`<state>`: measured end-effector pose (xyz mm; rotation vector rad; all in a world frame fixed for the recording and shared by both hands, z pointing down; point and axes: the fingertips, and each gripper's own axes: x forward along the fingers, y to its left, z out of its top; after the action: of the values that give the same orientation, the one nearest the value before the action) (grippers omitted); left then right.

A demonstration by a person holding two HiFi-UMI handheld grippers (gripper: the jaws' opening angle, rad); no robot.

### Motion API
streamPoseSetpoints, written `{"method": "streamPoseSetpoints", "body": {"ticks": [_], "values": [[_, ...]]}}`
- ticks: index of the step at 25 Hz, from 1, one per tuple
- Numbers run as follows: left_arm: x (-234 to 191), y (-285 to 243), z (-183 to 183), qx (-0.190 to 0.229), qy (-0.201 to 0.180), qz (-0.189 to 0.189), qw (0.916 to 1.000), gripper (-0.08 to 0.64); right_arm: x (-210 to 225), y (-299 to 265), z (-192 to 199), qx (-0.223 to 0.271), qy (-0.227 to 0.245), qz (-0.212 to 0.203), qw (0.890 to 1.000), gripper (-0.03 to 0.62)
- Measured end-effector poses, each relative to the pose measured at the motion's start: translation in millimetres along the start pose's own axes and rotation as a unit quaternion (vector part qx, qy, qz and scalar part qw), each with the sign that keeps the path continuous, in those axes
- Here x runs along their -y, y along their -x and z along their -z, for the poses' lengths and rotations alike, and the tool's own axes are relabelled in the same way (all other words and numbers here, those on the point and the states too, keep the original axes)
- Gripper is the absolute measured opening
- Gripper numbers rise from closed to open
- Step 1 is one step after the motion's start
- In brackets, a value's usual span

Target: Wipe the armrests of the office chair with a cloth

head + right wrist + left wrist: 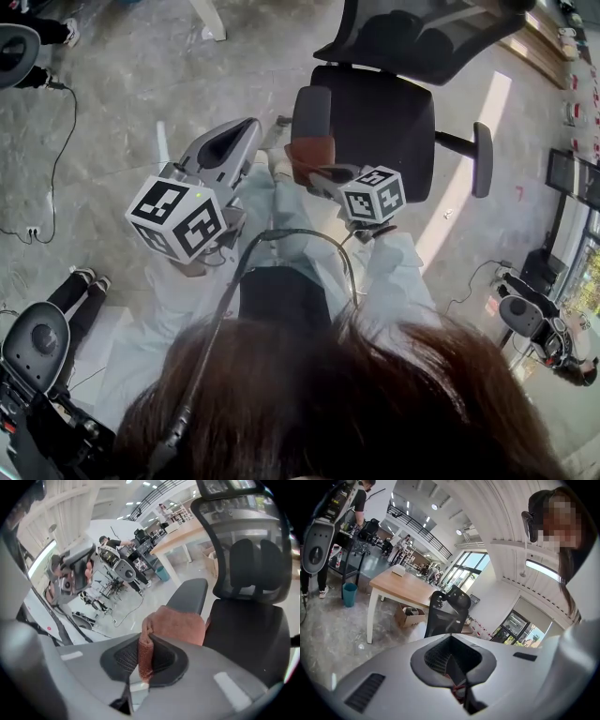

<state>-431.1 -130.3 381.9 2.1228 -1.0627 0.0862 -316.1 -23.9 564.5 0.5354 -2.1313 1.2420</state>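
Observation:
The black office chair stands in front of me, with its seat at the right of the right gripper view. My right gripper is shut on a rust-coloured cloth. The cloth lies over the near end of the chair's left-hand armrest. The other armrest is bare. My left gripper hangs left of that chair, shut and holding nothing. A mesh chair back shows beyond it.
A cable trails over the grey floor at the left. Black equipment and a bystander's legs are at the lower left. A wooden table, a teal bin and a cardboard box stand behind the chair.

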Motion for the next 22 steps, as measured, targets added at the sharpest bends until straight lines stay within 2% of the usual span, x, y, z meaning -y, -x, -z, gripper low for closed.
{"method": "streamPoseSetpoints", "body": {"ticks": [3,7,12,16,19,22], "values": [[-6,3,0,0.006,0.005,-0.011,0.9999,0.003,18,17,-40,0.050,-0.019,0.007,0.999,0.025],[-19,15,-3,0.017,0.011,-0.027,0.9994,0.003,47,40,-95,0.110,-0.032,0.046,0.992,0.025],[-27,23,-5,0.026,0.016,-0.039,0.9988,0.003,82,47,-149,0.140,-0.022,0.100,0.985,0.025],[-32,27,-4,0.028,0.020,-0.045,0.9984,0.003,98,16,-169,0.105,0.012,0.132,0.986,0.025],[-34,29,-2,0.028,0.022,-0.047,0.9983,0.003,104,-17,-159,0.040,0.038,0.148,0.987,0.025],[-35,32,-1,0.027,0.024,-0.050,0.9981,0.003,104,-42,-138,-0.001,0.025,0.145,0.989,0.025]]}}
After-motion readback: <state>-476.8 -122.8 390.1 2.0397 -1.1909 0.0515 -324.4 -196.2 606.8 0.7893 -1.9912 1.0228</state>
